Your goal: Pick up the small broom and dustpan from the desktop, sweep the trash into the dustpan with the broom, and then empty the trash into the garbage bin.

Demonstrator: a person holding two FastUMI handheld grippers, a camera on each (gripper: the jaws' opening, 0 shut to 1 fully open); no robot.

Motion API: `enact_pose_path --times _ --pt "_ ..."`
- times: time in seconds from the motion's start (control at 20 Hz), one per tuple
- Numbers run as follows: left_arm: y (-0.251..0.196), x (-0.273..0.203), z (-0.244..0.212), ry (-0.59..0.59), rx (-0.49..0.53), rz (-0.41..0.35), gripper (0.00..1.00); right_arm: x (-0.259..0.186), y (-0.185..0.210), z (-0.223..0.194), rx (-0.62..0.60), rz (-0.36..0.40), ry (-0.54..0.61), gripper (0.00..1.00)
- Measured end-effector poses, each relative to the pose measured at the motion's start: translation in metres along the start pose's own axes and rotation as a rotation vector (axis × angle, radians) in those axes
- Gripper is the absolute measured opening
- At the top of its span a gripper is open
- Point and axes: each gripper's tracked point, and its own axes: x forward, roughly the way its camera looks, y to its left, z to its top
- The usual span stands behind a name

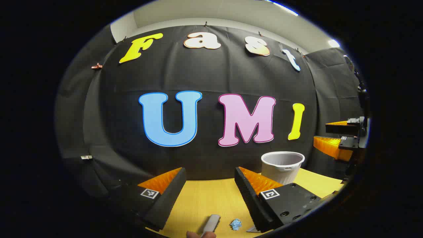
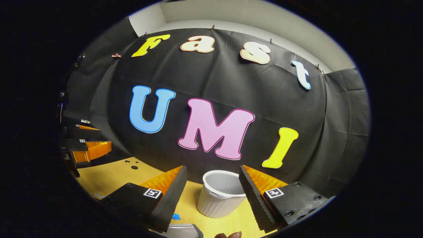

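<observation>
My left gripper [image 1: 210,172] hangs open above the yellow desktop [image 1: 205,198], nothing between its fingers. Below it lies a grey handle [image 1: 211,224]; I cannot tell whether it belongs to the broom or the dustpan. A crumpled blue scrap of trash [image 1: 235,224] lies just right of it. The white ribbed garbage bin [image 1: 282,165] stands at the back right. My right gripper [image 2: 211,172] is open too, and the bin [image 2: 219,195] stands beyond its fingers. A blue scrap [image 2: 176,217] and a grey plastic piece [image 2: 185,230] sit low by its left finger.
The right gripper [image 1: 332,135] shows at the far right of the left gripper view, and the left gripper [image 2: 96,138] at the far left of the right gripper view. A person's fingertip [image 1: 201,234] pokes in at the bottom. Small dark holes [image 2: 134,164] mark the desktop.
</observation>
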Motion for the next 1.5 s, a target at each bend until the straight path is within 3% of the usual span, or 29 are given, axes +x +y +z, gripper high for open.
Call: enact_pose_path --times 0.75,0.9,1.2,1.5 --pt "-0.002 -0.002 -0.004 0.005 -0.002 0.009 0.95 -0.002 0.007 -0.004 -0.007 0.03 0.016 0.97" --pt "-0.001 0.003 -0.01 0.026 -0.006 0.011 0.95 -0.014 0.013 -0.044 -0.044 0.125 0.149 0.97" --pt "0.011 -0.002 -0.039 0.074 0.036 0.035 0.96 -0.088 0.047 -0.142 0.018 0.436 0.504 0.98" --pt "0.013 -0.011 -0.058 0.107 0.052 0.038 0.95 -0.153 0.057 -0.264 -0.016 0.556 0.872 0.97"
